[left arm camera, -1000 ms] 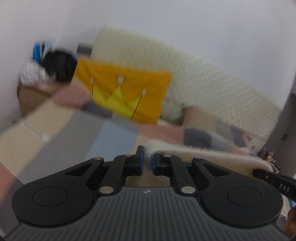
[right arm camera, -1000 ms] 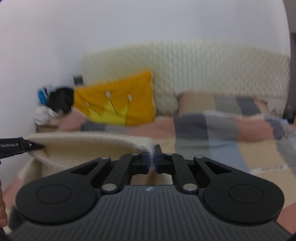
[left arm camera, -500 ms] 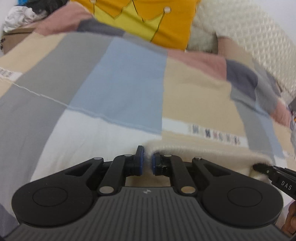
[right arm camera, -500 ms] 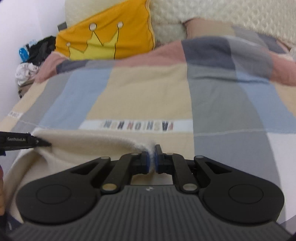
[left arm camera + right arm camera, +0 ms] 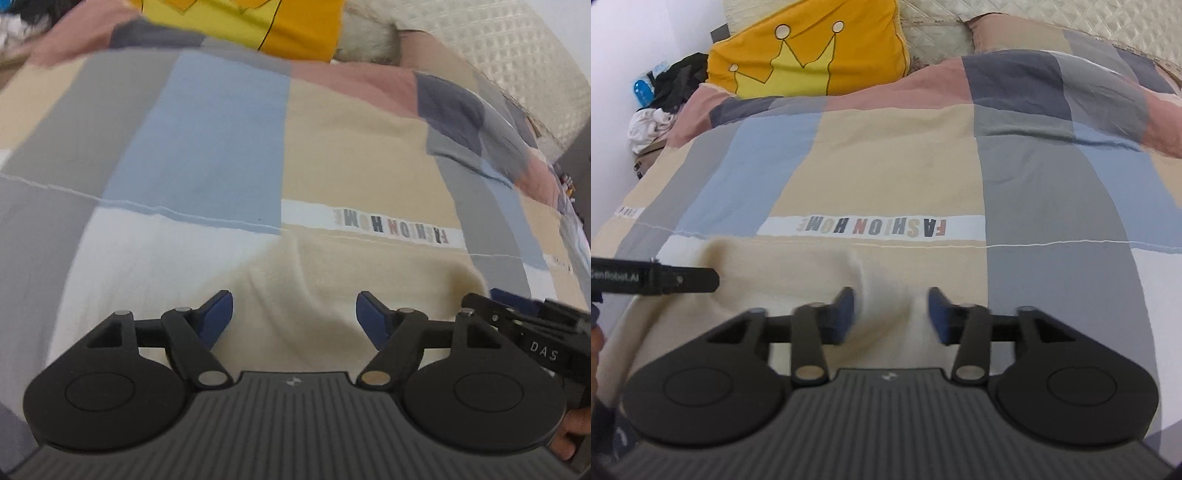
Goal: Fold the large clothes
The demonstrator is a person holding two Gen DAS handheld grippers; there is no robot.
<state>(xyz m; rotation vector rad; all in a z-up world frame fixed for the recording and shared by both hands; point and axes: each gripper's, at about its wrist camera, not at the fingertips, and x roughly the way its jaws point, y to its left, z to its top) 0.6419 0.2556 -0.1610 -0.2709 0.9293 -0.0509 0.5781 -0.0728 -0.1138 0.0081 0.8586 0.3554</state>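
1. Your work surface is a bed (image 5: 886,177) covered by a patchwork quilt (image 5: 207,155) in blue, grey, tan, pink and white blocks, with a white strip of upside-down lettering across the middle.
2. At the top of both frames a yellow crown cushion (image 5: 809,55) leans against a cream quilted headboard (image 5: 1052,14); white wall fills the upper left of the right wrist view.
3. The cream fleece garment (image 5: 332,280) lies on the quilt at lower centre, just below the lettering strip.
4. Your left hand-held gripper (image 5: 294,314) is opening, its blue pads spread over the garment and clear of it.
5. Your right hand-held gripper (image 5: 890,314) is also opening, with a raised ridge of the garment between its pads, which are blurred.
6. Only the right wrist view shows the pile of dark and white clothes (image 5: 665,99) at upper left; only the left wrist view shows dark furniture at the right edge.
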